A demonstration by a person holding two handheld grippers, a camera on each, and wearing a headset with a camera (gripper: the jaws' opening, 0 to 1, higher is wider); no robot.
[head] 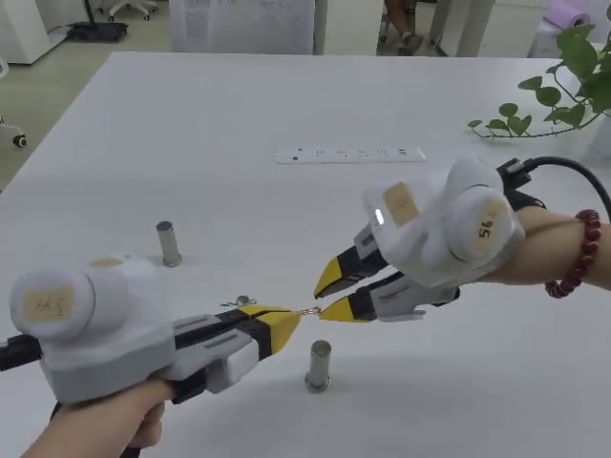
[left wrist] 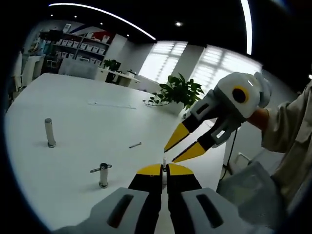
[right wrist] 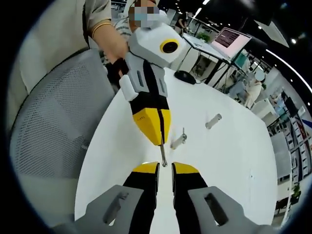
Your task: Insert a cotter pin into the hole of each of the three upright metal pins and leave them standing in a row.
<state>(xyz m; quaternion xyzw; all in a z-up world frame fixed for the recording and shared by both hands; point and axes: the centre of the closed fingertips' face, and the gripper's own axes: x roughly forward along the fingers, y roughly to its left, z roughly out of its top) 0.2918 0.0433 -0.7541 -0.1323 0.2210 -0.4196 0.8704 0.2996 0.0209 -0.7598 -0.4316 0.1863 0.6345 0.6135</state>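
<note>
Gripping a cotter pin point(head: 305, 311) by one end, the left gripper point(head: 292, 318) has its jaws clamped on it, just above and left of the nearest metal pin point(head: 319, 365). The right gripper point(head: 324, 298) hangs just above that same metal pin, jaws partly apart, tips at the cotter pin's free end. Behind and left of the nearest metal pin stands a second metal pin point(left wrist: 103, 174) with a fitted cotter pin point(left wrist: 95, 169) through it, and farther left a third metal pin point(head: 168, 243)

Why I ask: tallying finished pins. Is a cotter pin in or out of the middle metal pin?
In. A cotter pin crosses through the top of the middle metal pin, seen in the left gripper view.
</note>
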